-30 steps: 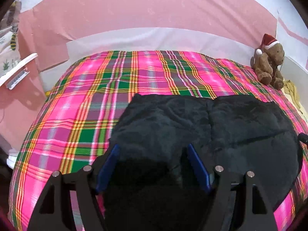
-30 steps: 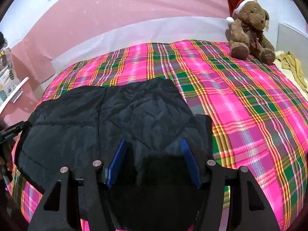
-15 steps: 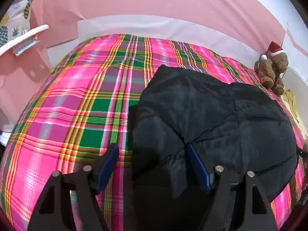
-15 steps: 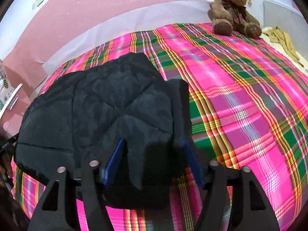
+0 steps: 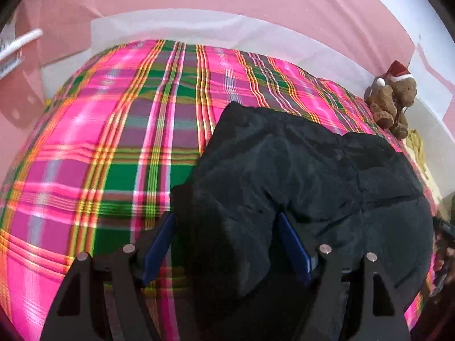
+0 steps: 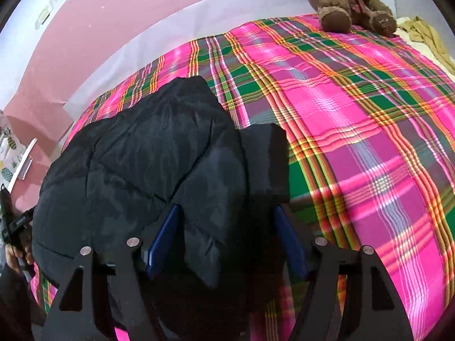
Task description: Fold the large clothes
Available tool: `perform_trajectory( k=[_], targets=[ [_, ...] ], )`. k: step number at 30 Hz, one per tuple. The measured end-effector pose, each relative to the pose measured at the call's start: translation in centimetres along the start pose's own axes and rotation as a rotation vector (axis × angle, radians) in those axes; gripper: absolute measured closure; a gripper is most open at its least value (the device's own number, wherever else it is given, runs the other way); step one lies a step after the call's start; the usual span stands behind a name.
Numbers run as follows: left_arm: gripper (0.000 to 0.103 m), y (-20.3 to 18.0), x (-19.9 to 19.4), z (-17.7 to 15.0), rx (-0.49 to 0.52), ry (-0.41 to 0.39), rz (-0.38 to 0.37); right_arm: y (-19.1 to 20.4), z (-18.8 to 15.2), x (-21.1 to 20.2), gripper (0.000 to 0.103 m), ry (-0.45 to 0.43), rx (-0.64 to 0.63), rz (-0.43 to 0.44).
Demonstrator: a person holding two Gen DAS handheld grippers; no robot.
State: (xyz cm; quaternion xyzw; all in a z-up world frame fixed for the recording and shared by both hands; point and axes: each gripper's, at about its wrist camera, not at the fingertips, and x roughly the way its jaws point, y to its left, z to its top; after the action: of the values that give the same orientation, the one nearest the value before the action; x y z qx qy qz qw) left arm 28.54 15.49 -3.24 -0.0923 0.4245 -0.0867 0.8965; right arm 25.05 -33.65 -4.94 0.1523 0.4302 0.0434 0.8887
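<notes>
**Fold laid down, letting go**

My black quilted puffer jacket (image 5: 298, 187) lies folded on the pink-and-green plaid bedspread (image 5: 113, 142), filling lower centre. Left gripper (image 5: 226, 241) and right gripper (image 6: 227, 233) straddle its near corners, spread. Next I judge: withdraw, re-grip for another fold.

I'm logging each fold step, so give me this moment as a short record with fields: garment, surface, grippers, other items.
garment: black padded jacket, folded into a bundle
surface: pink plaid bedspread
left gripper: open, jacket edge between its fingers
right gripper: open, jacket corner between its fingers
other items: teddy bear in a Santa hat at the far edge
</notes>
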Motion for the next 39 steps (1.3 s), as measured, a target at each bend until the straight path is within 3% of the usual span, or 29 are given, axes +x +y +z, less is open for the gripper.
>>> perform_trajectory(
  k=[7, 13, 17, 20, 24, 26, 31, 33, 39],
  targets=[
    [0.024, 1.6, 0.2, -2.3, -0.067, 0.005, -0.088, -1.1, -1.7, 0.0, 0.034, 0.017, 0.06, 0.063],
    [0.012, 2.3, 2.6, -1.3, -0.1, 0.047, -0.145, -1.8, -1.0, 1.5, 0.026, 0.049, 0.073, 0.093],
    [0.01, 3.2, 3.5, -1.3, -0.13, 0.055, -0.202, -2.3, -0.3, 3.0, 0.022, 0.076, 0.09, 0.135],
    [0.011, 3.0, 3.3, -1.6, -0.123, 0.05, -0.202, -2.7, -0.3, 3.5, 0.022, 0.09, 0.103, 0.173],
    [0.015, 2.5, 3.5, -1.7, -0.103, 0.063, -0.224, -2.7, -0.4, 3.4, 0.035, 0.092, 0.096, 0.211],
    [0.02, 2.2, 3.9, -1.3, -0.094, 0.071, -0.235, -2.3, -0.2, 3.8, 0.039, 0.095, 0.075, 0.207],
    [0.059, 1.1, 3.3, -1.0, -0.087, 0.046, -0.257, -1.5, 1.0, 4.2, 0.066, 0.09, 0.049, 0.213],
    [0.068, 0.6, 2.2, -0.8, -0.081, 0.032, -0.23, -1.0, 1.3, 3.7, 0.072, 0.086, 0.031, 0.204],
    [0.076, -0.2, -1.4, 0.8, -0.054, -0.025, -0.186, -0.2, 2.2, 0.0, 0.083, 0.024, 0.018, 0.216]
  ],
)
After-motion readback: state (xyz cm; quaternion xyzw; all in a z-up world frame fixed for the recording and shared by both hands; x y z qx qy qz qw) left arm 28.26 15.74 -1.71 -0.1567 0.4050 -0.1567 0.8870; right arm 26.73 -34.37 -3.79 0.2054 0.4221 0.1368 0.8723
